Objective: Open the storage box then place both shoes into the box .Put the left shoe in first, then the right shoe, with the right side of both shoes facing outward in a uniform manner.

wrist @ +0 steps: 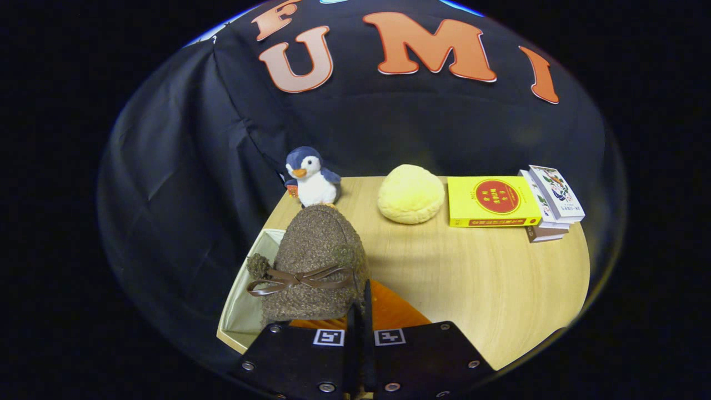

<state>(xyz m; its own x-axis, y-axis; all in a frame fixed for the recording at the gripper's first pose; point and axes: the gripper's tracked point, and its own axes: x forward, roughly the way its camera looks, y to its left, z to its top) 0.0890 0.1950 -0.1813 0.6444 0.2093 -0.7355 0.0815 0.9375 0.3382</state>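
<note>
While the jaws (359, 311) sit almost fully clenched, pinching the rear rim of a brown fuzzy shoe (316, 266) with a leather bow, the shoe hangs toe-forward over the open storage box (244, 311), whose pale lining shows at about nine o'clock from the jaws. An orange flap (391, 311), probably the box's lid or side, lies just under the shoe at one o'clock from the jaws. The box being open, the step in hand looks like lowering a shoe into it; which shoe of the pair this is I cannot tell. Next, the shoe should drop down inside the walls, its right side turned outward, before the jaws let go. Beyond it on the surface (472, 278) stand a penguin toy (311, 178) at twelve o'clock, a yellow cushion (411, 193) and stacked books (511, 203) toward two o'clock.
</note>
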